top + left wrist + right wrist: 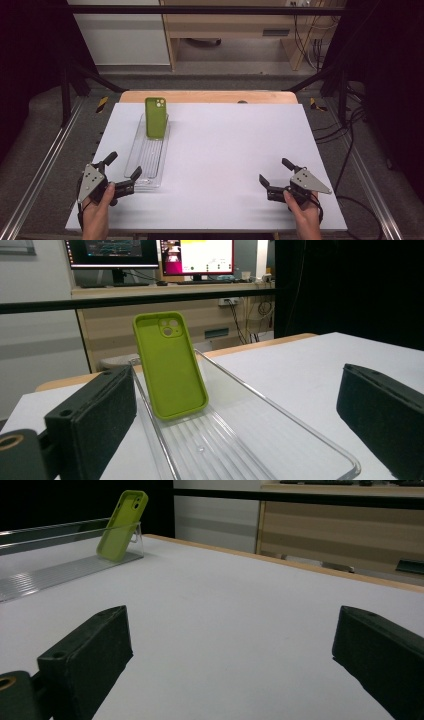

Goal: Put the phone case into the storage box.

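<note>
A green phone case (156, 117) (170, 365) (121, 525) stands tilted against the far end of a long clear plastic tray (145, 160) (280, 435) (45, 575) on the left of the white table. My left gripper (123, 166) is open at the tray's near end, its jaws either side of that end with nothing between them. My right gripper (276, 171) is open near the table's front right, over bare white surface, far from the case.
The white tabletop (225, 150) has a wooden strip along its far edge. Metal frame rails (45, 165) run along both sides. Behind the table stand a wooden desk with monitors (150, 252) and hanging cables (305, 30).
</note>
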`<action>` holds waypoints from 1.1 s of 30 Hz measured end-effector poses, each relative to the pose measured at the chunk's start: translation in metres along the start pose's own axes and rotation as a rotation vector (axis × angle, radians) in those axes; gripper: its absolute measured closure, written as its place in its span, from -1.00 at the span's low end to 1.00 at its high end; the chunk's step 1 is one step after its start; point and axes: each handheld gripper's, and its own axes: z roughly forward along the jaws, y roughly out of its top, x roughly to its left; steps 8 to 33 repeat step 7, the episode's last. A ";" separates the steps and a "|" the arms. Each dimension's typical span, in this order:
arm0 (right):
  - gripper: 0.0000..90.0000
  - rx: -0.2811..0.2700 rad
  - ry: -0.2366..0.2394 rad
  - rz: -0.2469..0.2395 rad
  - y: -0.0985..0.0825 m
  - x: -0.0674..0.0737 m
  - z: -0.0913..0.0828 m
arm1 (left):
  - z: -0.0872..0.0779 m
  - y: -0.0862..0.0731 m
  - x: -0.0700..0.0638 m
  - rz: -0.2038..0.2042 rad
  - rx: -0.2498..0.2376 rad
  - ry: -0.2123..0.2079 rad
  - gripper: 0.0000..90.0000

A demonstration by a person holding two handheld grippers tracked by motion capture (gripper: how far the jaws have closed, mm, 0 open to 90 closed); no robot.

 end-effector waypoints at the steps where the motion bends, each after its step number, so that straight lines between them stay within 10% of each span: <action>1: -0.94 -0.001 0.000 -0.001 0.000 0.000 0.000 | 0.001 -0.001 0.000 0.004 0.000 -0.001 -0.96; 33: -0.95 -0.004 -0.024 -0.004 0.000 -0.001 -0.001 | 0.004 -0.011 -0.007 0.029 0.002 -0.016 -0.96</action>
